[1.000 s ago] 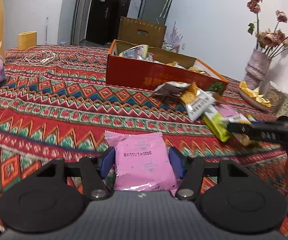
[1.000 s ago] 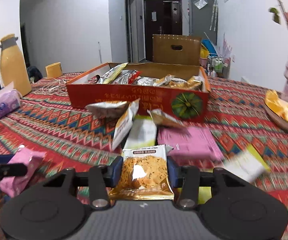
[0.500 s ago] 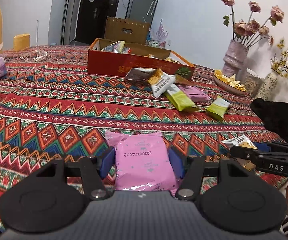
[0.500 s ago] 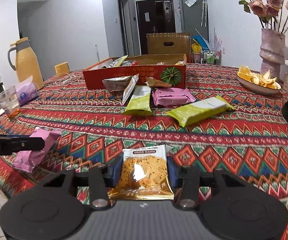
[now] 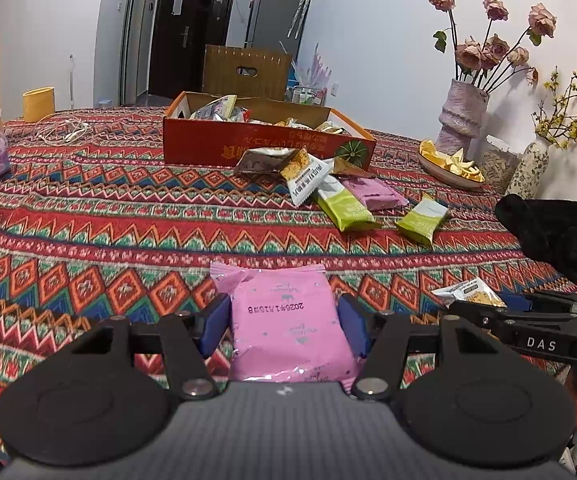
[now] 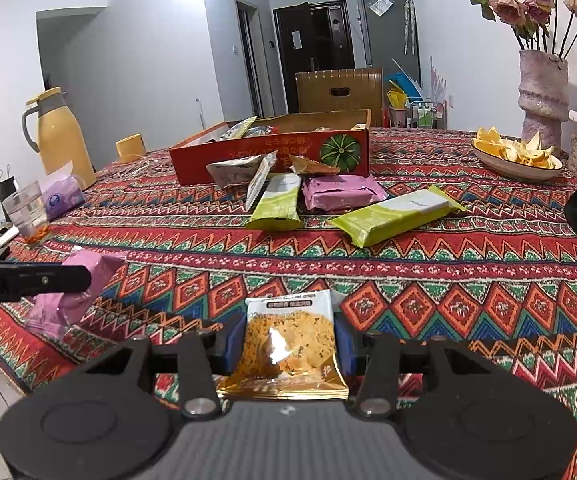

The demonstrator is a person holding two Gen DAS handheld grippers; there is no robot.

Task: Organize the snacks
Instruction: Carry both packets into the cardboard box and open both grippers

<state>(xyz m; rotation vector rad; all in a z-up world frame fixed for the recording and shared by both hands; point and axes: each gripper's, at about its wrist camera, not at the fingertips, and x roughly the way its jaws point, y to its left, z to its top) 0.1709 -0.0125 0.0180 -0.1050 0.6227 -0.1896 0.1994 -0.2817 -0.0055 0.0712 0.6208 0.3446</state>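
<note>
Left hand-held gripper (image 5: 284, 328) clamps a pink snack pack (image 5: 288, 328), held above the near edge of the bench (image 5: 88, 216). Right hand-held gripper (image 6: 288, 346) clamps an orange crisp pack (image 6: 288, 344). Red snack box (image 6: 272, 152) sits at 12 o'clock, loose packets just in front of it.

Snack packets (image 6: 288, 200) before box (image 6: 268, 152)

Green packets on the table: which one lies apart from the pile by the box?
The right-hand green packet, angled alone on the cloth; the other green packet touches the pile beside the red box.
</note>
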